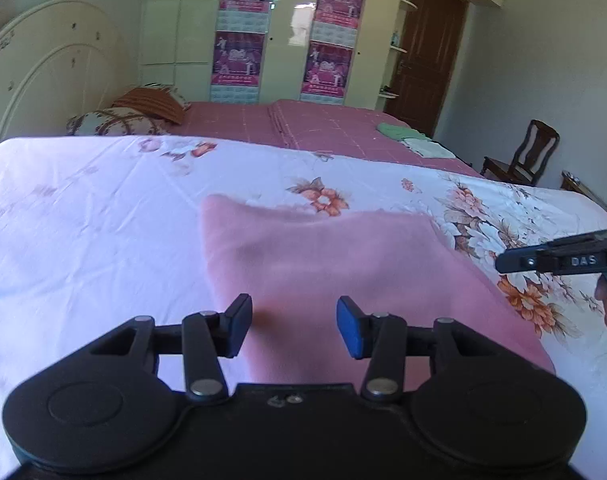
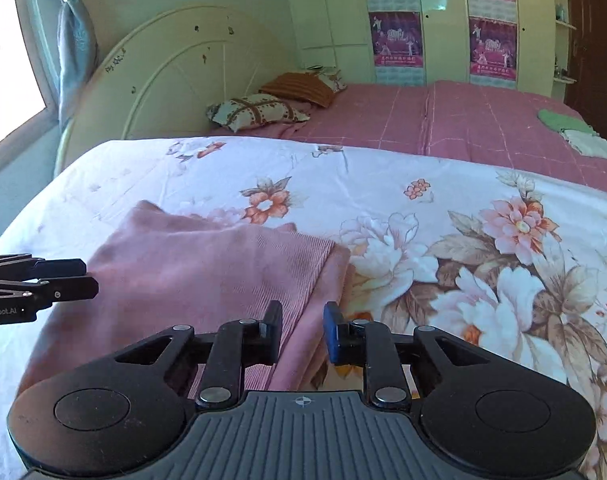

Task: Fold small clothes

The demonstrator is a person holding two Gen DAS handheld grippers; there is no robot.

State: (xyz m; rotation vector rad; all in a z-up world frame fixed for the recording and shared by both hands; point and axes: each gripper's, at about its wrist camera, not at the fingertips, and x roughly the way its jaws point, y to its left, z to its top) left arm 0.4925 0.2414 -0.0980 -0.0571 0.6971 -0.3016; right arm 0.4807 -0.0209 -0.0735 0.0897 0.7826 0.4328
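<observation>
A pink garment lies flat on the floral sheet that covers the near end of the bed, already folded into a rough rectangle. In the right wrist view its fine ribbing shows, and a doubled edge runs along its right side where one layer sits on another (the left wrist view blurs this to a plain pink patch).

The left hand-held gripper hovers over the garment's near part, its jaws moderately apart with nothing between the pads. The right hand-held gripper stands at the garment's right edge with a narrow gap; the folded edge runs up into that gap, but the pads do not appear to press on it.

Each view catches the other tool from the side. Only the right wrist view shows the window curtain; only the left shows the wooden chair. Both show folded green and white clothes lying on the far pink bedspread.
</observation>
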